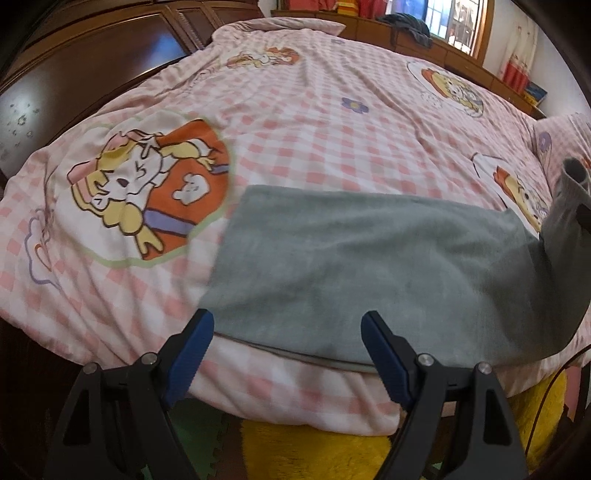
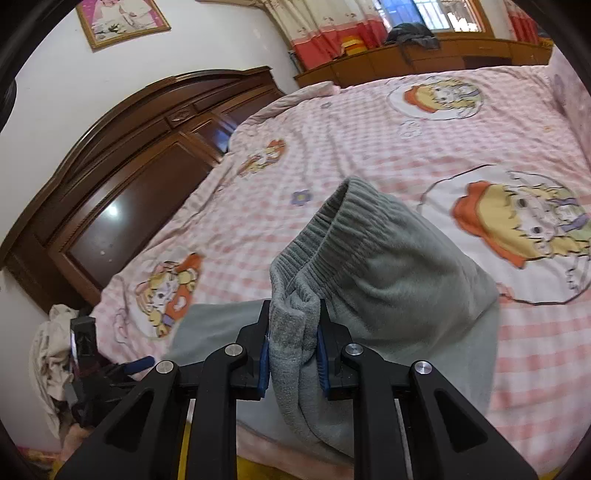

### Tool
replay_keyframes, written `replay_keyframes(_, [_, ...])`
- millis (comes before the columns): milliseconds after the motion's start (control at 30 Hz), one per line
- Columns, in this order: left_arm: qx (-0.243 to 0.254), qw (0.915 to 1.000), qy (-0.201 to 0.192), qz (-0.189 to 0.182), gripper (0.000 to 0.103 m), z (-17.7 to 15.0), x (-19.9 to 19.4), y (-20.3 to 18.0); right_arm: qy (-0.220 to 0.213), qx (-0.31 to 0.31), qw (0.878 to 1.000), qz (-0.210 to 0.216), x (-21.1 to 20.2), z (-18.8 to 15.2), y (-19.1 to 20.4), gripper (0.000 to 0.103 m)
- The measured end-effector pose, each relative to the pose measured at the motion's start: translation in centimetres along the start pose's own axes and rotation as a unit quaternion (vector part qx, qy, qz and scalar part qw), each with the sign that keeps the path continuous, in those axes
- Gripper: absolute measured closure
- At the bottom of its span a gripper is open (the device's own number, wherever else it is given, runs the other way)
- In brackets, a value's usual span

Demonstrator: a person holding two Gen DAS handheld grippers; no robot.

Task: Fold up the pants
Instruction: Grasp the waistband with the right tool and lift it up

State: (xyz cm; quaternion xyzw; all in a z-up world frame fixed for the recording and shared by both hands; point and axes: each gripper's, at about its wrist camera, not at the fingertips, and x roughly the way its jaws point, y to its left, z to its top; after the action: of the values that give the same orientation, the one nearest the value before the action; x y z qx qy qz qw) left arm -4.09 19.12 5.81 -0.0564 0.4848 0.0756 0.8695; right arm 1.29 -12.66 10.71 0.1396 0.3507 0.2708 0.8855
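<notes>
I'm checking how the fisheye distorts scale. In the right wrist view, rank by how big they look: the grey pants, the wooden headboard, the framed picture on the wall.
1. wooden headboard and grey pants: about alike; the pants are much nearer the camera, so no ranking.
2. framed picture: smallest, partly cropped.

A wide bed (image 1: pixel 332 122) is covered by a pink-and-white checked quilt (image 1: pixel 288 158) printed with cartoon figures and small purple flowers. Grey fleece pants (image 1: pixel 351 266) are laid flat on the quilt at the near edge, beside a large orange cartoon print to their left. At the right, the ribbed waistband end (image 2: pixel 343 236) is raised off the quilt.
</notes>
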Motion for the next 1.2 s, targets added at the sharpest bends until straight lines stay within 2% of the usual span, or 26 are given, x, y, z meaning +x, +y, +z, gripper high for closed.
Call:
replay_keyframes(267, [-0.011, 0.9999, -0.005, 0.004, 0.018, 0.4, 0.0, 2.9, 0.044, -0.020, 0.998, 0.032, 4.7, -1.0, 4.7, 0.083])
replay_keyframes(533, [-0.051, 0.9987, 0.003, -0.009, 0.018, -0.1, 1.1, 6.1, 0.082, -0.050, 0.993, 0.069, 8.9, -1.8, 9.8, 0.083])
replay_keyframes(733, [-0.068, 0.9976, 0.001, -0.012, 0.018, -0.7, 1.1, 7.7, 0.112, -0.083, 0.988, 0.067, 12.5, -3.0, 13.3, 0.083])
replay_keyframes(933, [-0.082, 0.9965, 0.003, -0.013, 0.018, -1.2, 1.3, 9.1, 0.120, -0.116, 0.984, 0.069, 13.7, -3.9, 15.6, 0.083])
replay_keyframes(1200, [-0.094, 0.9955, 0.009, -0.013, 0.018, -1.9, 1.9, 10.2, 0.154, -0.146, 0.975, 0.070, 17.3, -5.2, 17.6, 0.082])
